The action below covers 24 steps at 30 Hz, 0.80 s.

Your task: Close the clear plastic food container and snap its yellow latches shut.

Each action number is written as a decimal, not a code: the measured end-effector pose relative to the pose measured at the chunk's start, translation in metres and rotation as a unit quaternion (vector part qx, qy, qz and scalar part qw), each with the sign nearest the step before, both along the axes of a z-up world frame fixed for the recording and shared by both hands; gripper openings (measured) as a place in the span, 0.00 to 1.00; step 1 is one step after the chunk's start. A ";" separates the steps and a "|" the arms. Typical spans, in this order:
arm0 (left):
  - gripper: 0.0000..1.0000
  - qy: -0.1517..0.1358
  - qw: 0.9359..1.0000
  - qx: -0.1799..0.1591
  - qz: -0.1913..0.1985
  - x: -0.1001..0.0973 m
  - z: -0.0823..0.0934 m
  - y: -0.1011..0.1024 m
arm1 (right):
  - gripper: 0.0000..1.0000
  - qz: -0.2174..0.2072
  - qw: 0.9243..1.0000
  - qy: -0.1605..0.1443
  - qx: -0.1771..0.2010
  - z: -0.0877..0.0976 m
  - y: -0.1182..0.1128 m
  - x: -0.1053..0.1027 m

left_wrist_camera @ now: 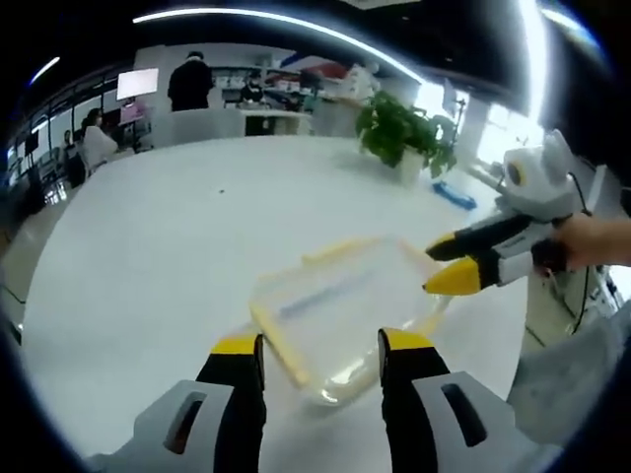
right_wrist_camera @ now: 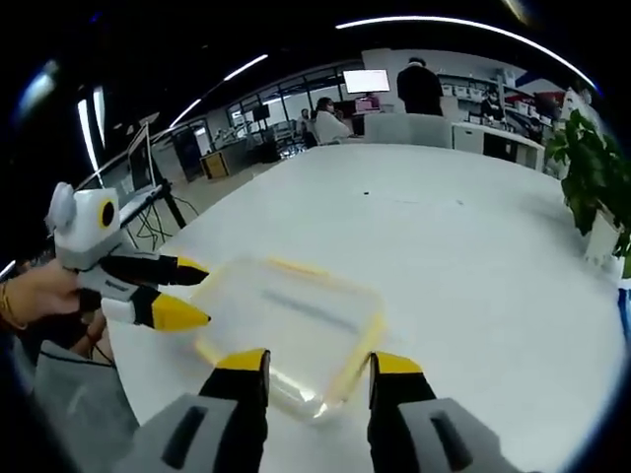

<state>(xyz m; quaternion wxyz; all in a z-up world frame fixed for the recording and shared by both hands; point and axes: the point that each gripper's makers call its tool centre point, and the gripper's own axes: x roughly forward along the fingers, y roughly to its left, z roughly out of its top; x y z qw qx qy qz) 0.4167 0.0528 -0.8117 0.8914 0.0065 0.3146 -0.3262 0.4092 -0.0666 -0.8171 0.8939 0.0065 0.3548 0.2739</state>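
A clear plastic food container (left_wrist_camera: 340, 310) (right_wrist_camera: 286, 320) with its lid on lies on the white table (left_wrist_camera: 177, 236) (right_wrist_camera: 463, 256). Yellow latches (left_wrist_camera: 279, 345) (right_wrist_camera: 357, 357) run along its edges; the blur hides whether they are snapped down. In the left gripper view my left gripper (left_wrist_camera: 320, 347) hovers open just before the container's near edge. The right gripper (left_wrist_camera: 450, 264) comes in from the right, open, with its tips over the container's right end. In the right gripper view my right gripper (right_wrist_camera: 317, 363) stands open at the near edge, and the left gripper (right_wrist_camera: 194, 292) is open at the left end.
A potted green plant (left_wrist_camera: 404, 133) (right_wrist_camera: 592, 168) stands near the table's far side, with a small blue object (left_wrist_camera: 454, 194) beside it. People sit and stand at desks and a counter (left_wrist_camera: 237, 120) behind. A hand (left_wrist_camera: 592, 241) holds the right gripper.
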 end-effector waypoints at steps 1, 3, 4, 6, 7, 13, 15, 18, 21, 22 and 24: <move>0.44 0.000 1.000 0.000 0.003 0.001 0.000 0.004 | 0.38 0.002 1.000 -0.001 0.000 0.000 0.004 0.001; 0.44 0.000 1.000 0.001 0.009 0.003 0.000 0.009 | 0.37 0.006 1.000 -0.002 0.001 0.000 0.009 0.004; 0.44 0.000 1.000 0.000 0.013 0.004 0.000 0.013 | 0.37 0.009 1.000 -0.003 0.001 0.000 0.013 0.006; 0.44 0.000 1.000 0.000 0.019 0.006 0.000 0.018 | 0.37 0.013 1.000 -0.004 0.000 0.000 0.018 0.009; 0.44 -0.001 1.000 0.000 0.021 0.008 0.000 0.020 | 0.37 0.015 1.000 -0.004 0.000 0.000 0.020 0.010; 0.43 -0.003 0.999 0.001 0.033 0.021 0.000 0.033 | 0.37 0.023 1.000 -0.004 -0.002 0.001 0.033 0.024; 0.43 -0.004 0.999 -0.001 0.037 0.026 0.000 0.036 | 0.37 0.023 1.000 -0.005 -0.002 0.000 0.036 0.030; 0.43 -0.005 0.999 -0.002 0.040 0.034 0.000 0.040 | 0.37 0.023 1.000 -0.007 -0.002 0.000 0.039 0.036; 0.42 -0.006 0.999 -0.001 0.043 0.043 0.000 0.044 | 0.37 0.022 1.000 -0.010 -0.001 0.001 0.043 0.045; 0.42 -0.007 0.999 -0.001 0.045 0.046 0.000 0.044 | 0.37 0.022 1.000 -0.011 -0.001 0.001 0.044 0.048; 0.42 -0.008 0.999 -0.001 0.047 0.053 0.000 0.046 | 0.37 0.022 1.000 -0.013 -0.001 0.001 0.045 0.055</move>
